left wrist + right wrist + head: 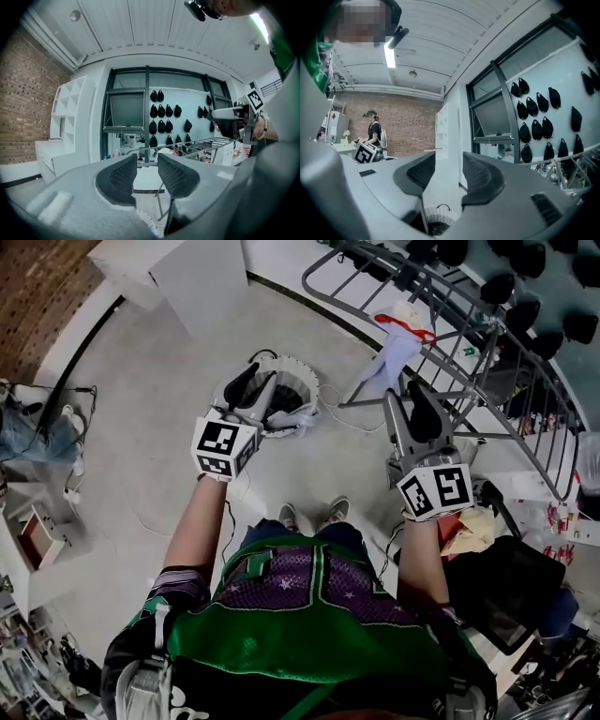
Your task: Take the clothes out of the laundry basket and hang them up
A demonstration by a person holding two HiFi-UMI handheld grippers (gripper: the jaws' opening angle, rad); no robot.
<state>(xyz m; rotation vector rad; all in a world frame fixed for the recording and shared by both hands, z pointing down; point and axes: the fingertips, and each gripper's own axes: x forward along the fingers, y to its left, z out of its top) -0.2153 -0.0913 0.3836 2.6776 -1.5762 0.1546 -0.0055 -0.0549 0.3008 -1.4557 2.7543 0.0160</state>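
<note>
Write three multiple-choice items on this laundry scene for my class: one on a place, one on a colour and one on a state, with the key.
1. Where does the white garment with red trim hang?
A. on a door hook
B. on the drying rack
C. on a chair back

2. What colour is the laundry basket?
A. red
B. blue
C. white

3. How do the right gripper's jaws stand?
A. apart, with nothing between them
B. shut on a sock
C. shut on a hanger

Key:
1 B: the head view shows it draped on the rack's bars.
2 C: its rim and wall are white.
3 A: the right gripper view shows a clear gap between the pads.
</note>
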